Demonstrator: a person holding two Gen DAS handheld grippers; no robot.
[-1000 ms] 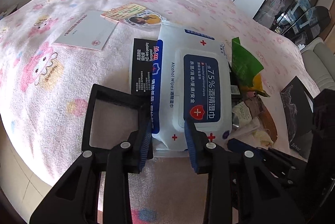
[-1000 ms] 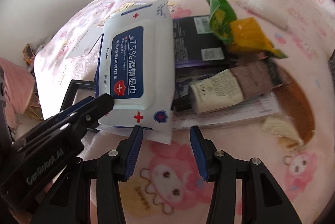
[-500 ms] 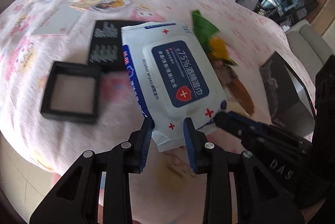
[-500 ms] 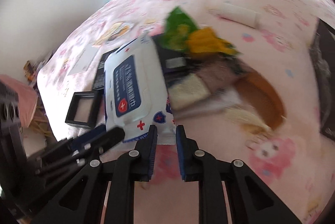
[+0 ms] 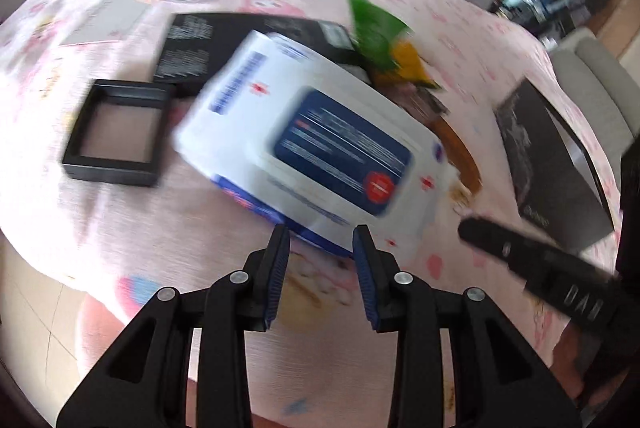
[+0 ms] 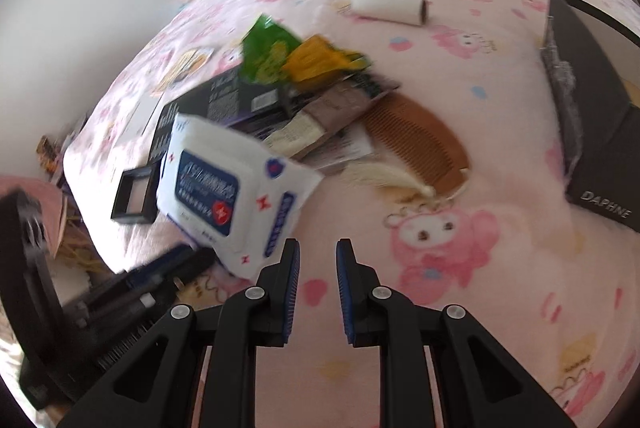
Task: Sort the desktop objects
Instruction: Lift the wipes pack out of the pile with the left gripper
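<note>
A white and blue pack of alcohol wipes (image 5: pixel 320 132) hangs tilted above the pink cartoon cloth (image 5: pixel 120 228). My left gripper (image 5: pixel 320 240) is shut on its near edge. The right wrist view shows the same pack (image 6: pixel 224 188) held up at one low corner by the left gripper (image 6: pixel 188 260). My right gripper (image 6: pixel 318 248) is just to the right of the pack. Its jaws stand a narrow gap apart, with only cloth showing between them. From the left wrist view its tip (image 5: pixel 470 228) is clear of the pack's right corner.
A pile lies behind the pack: a flat black box (image 5: pixel 208 44), a green and yellow snack bag (image 6: pixel 288 56), sachets and a wooden comb (image 6: pixel 420 148). An open black frame box (image 5: pixel 116 136) sits left, a white roll (image 6: pixel 390 6) far back, a black DAPHNE box (image 6: pixel 592 132) right.
The wipes pack has come up off the pile and swung round, tilted, in the left gripper. The right gripper's jaws narrowed at the pack's corner; the pack is now to their left.
</note>
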